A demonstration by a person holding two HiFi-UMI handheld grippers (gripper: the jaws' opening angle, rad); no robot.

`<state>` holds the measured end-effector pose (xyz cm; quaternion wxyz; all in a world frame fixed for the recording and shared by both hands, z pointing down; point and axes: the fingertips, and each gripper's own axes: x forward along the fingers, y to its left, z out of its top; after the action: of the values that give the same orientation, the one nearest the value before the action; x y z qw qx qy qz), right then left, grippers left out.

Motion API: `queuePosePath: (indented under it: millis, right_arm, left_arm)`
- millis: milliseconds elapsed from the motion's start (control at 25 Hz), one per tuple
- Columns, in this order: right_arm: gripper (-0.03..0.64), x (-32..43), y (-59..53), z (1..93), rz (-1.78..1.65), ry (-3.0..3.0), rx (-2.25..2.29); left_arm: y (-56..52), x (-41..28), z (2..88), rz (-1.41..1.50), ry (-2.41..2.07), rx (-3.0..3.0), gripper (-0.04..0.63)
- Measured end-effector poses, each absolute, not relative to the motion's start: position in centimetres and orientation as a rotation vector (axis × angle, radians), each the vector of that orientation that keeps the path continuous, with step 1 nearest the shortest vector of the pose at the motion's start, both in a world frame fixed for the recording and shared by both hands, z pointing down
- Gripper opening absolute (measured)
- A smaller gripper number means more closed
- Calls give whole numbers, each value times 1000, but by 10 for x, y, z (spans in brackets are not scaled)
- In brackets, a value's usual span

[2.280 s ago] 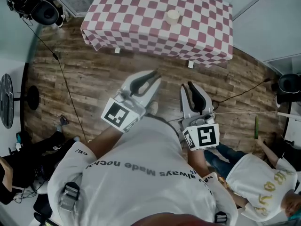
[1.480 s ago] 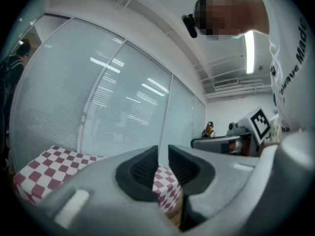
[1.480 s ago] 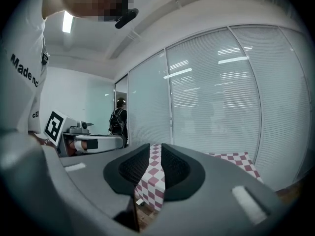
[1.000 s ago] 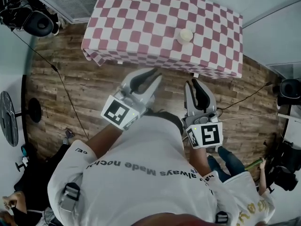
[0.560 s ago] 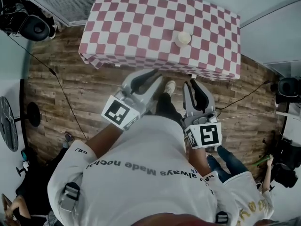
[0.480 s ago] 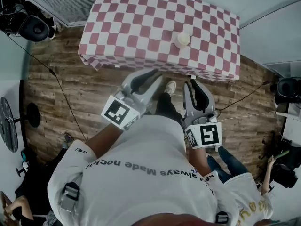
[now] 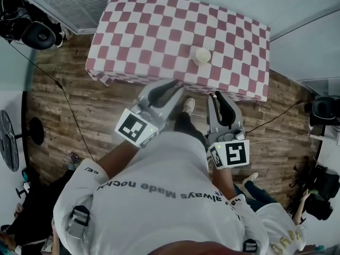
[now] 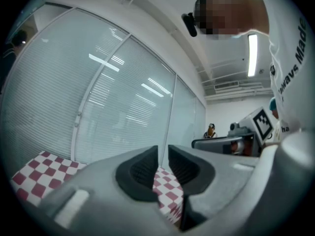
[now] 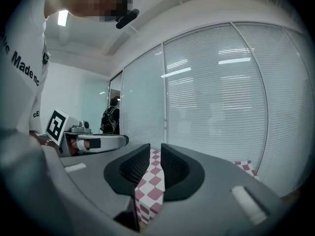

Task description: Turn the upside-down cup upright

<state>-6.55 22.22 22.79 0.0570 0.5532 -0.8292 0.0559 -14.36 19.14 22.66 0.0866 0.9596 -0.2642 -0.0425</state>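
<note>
Probably light, stiff, easy to tip: grip cup (image 7: 202, 56) across side wall, left claw (image 7: 177, 85) and right claw (image 7: 217, 96) narrow, empty.

Wood-plank floor (image 7: 64, 110) — checkered table (image 7: 149, 31), window blinds (image 9: 221, 97).

The tabletop (image 7: 149, 31) stands at the top of the head view, on the floor (image 7: 69, 116), with blinds (image 7: 95, 1) behind it. The cup (image 7: 202, 56) sits on the tabletop, right of centre, near the front edge. Just short of that edge, the left gripper (image 7: 177, 87) and right gripper (image 7: 217, 96) lie side by side, apart, the cup beyond and between them. Another person (image 7: 276, 232) is at lower right.
</note>
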Motion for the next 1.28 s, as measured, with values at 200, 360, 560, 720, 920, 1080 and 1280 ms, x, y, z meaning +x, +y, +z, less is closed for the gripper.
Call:
queuePosePath:
  millis: [200,360,560,720,920,1080,1280]
  right_arm:
    - [69,-38,191,232,180,-2531,1657]
    - [69,-17,164,231,178,-2554,1634]
    - [69,13,134,228,180,-2580,1609]
    - [69,37,116,228,181,-2598,1583]
    - [69,69,98,229,182,-2611,1572]
    - [69,95,84,231,195,-2619,1569]
    - [69,119,72,237,184,-2627,1542]
  left_arm:
    - [161,-117,232,-108,-812,2869,67]
    - [135,-95,229,-112,-834,2874,66]
    - [106,-64,224,-111,-865,2870,67]
    - [89,-41,227,-77,-891,2862,66]
    - [71,-11,230,-63,-906,2854,67]
    - [55,15,231,-73,-918,2844,66]
    - [42,40,233,-90,-934,2844,66]
